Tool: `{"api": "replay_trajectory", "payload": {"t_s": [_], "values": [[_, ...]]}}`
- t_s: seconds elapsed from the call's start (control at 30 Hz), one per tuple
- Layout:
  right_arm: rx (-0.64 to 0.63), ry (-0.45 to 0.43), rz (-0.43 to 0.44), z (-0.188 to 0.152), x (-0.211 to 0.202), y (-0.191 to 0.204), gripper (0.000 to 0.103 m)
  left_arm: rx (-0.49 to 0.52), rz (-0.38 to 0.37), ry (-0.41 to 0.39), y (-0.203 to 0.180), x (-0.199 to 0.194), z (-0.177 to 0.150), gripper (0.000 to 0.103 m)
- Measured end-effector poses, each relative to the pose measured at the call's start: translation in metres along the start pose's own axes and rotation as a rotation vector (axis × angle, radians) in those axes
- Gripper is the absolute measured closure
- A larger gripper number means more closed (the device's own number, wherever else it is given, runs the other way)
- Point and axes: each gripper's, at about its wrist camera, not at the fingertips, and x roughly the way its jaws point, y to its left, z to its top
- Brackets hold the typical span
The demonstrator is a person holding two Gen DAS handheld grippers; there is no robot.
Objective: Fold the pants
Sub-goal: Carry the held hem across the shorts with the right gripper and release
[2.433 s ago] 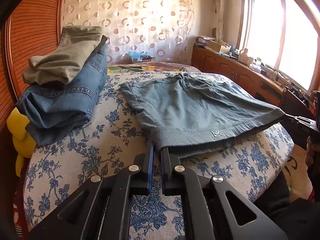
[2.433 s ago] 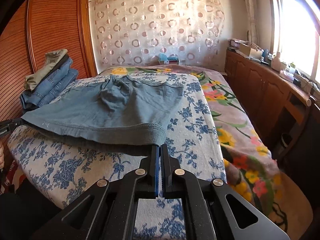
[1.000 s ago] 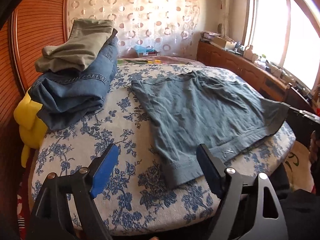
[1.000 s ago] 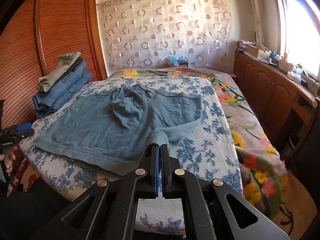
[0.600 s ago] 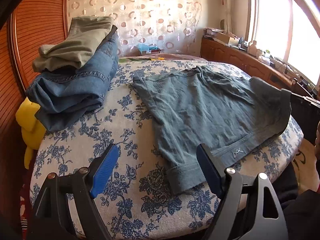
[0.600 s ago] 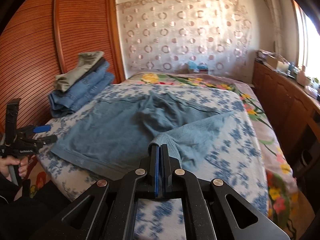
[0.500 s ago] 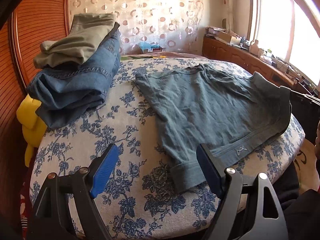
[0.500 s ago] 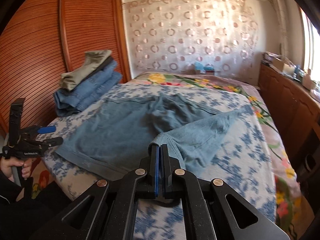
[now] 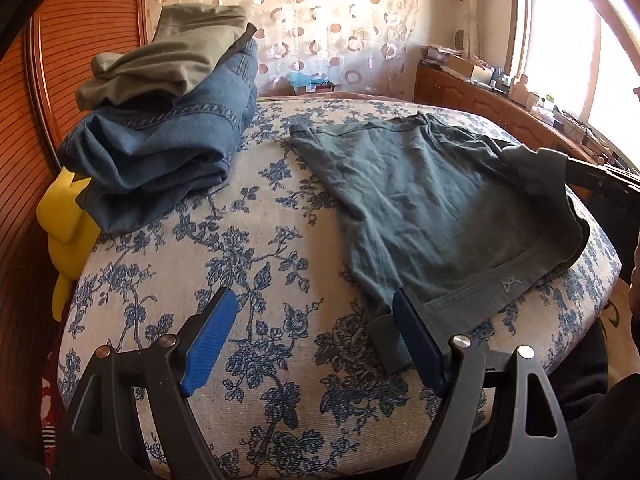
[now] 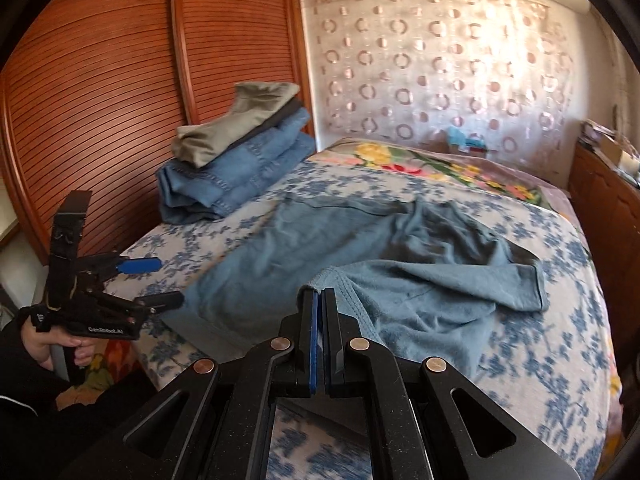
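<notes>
Grey-blue shorts (image 9: pixel 432 208) lie spread on the floral bedspread (image 9: pixel 248 264). My left gripper (image 9: pixel 312 328) is open and empty, low over the bed's near edge, its right finger beside the shorts' near hem corner. It also shows in the right wrist view (image 10: pixel 148 284), open. My right gripper (image 10: pixel 319 294) is shut on a hem corner of the shorts (image 10: pixel 332 240) and holds that side lifted and folded over toward the left. In the left wrist view the right gripper's tip (image 9: pixel 576 168) holds the raised cloth at the far right.
A stack of folded jeans and olive trousers (image 9: pixel 168 120) sits on the bed's left side by the wooden wardrobe (image 10: pixel 100 92). A yellow plush (image 9: pixel 64 224) is wedged beside the stack. A wooden sideboard (image 9: pixel 480 96) with clutter runs under the window at right.
My left gripper let go of the hem and opened. My right gripper has carried its hem corner up and leftward over the shorts, folding that side in.
</notes>
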Motion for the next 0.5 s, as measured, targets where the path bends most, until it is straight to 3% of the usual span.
{"api": "replay_trajectory", "payload": {"t_s": [0.5], "values": [[-0.059, 0.046, 0.117, 0.010, 0.031, 0.028, 0.102, -0.032, 0.025, -0.023, 0.018, -0.012, -0.002, 0.022]]}}
